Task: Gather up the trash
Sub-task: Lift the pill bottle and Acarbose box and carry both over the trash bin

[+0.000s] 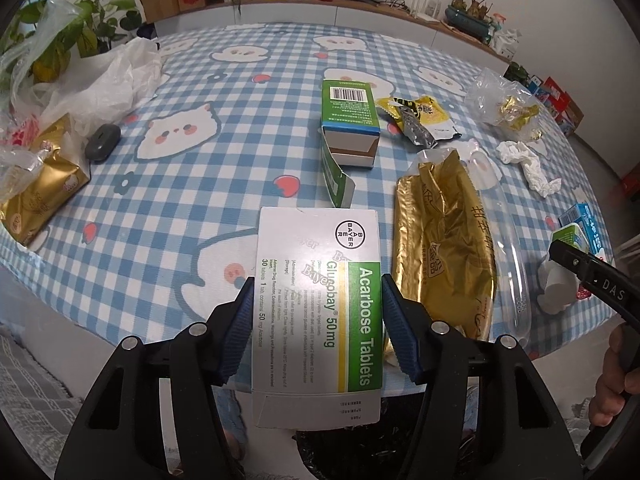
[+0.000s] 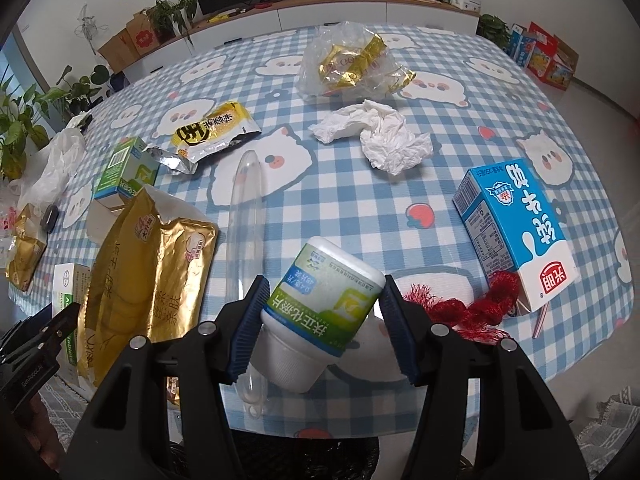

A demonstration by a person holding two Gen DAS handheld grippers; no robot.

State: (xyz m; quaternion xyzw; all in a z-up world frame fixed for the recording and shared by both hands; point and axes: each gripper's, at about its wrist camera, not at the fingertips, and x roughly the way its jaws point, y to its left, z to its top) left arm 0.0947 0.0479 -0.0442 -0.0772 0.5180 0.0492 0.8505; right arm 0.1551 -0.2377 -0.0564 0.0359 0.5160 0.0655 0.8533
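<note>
My left gripper [image 1: 318,300] is shut on a white and green Acarbose tablet box [image 1: 318,280], held over the table's near edge. My right gripper [image 2: 322,304] is shut on a white pill bottle [image 2: 320,300] with a green label, tilted, cap end toward me. A gold foil bag [image 1: 444,252] lies right of the box; it also shows in the right wrist view [image 2: 148,264]. A blue milk carton [image 2: 516,228], crumpled tissue [image 2: 380,136], a yellow wrapper [image 2: 212,132] and an open green box [image 1: 348,120] lie on the table.
The table wears a blue checked cloth [image 1: 180,208]. A clear bag of gold wrappers [image 2: 348,64] lies far back. White plastic bags [image 1: 100,88] and a gold pack [image 1: 36,192] sit at left. Red netting [image 2: 472,312] lies by the carton. A clear tube [image 2: 244,216] lies beside the gold bag.
</note>
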